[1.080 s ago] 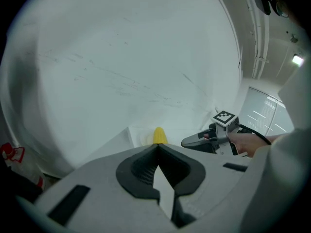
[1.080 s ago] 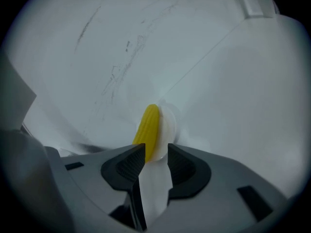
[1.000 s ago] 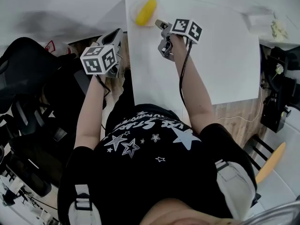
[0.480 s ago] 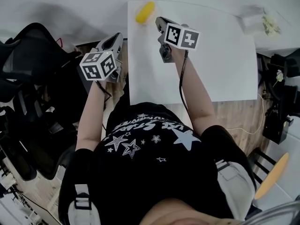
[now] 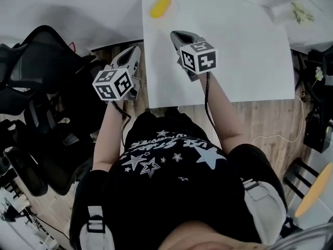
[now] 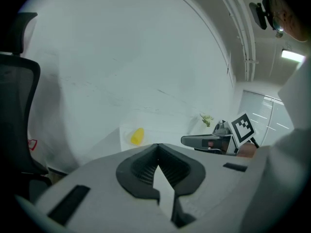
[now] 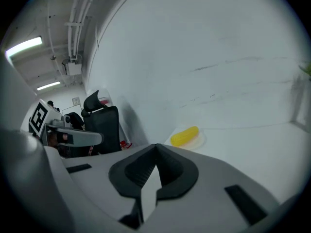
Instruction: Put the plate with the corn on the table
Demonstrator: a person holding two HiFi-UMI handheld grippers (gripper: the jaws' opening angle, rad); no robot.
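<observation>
The white table (image 5: 239,61) stood against a pale wall. Left gripper (image 5: 136,50): pressed together, empty, beside the table. Plate (image 7: 200,141) with corn (image 5: 160,6) rested at the table's far corner. Right gripper (image 5: 176,34): jaws just closed, empty. It should withdraw without clipping the plate.

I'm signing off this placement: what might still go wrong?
The plate sits close to the table's far left corner, so a knock could send it over the edge. The corn lies loose on it and might roll. The right tool, its jaws just closed on nothing, hangs nearest; a careless swing could hit the plate.
</observation>
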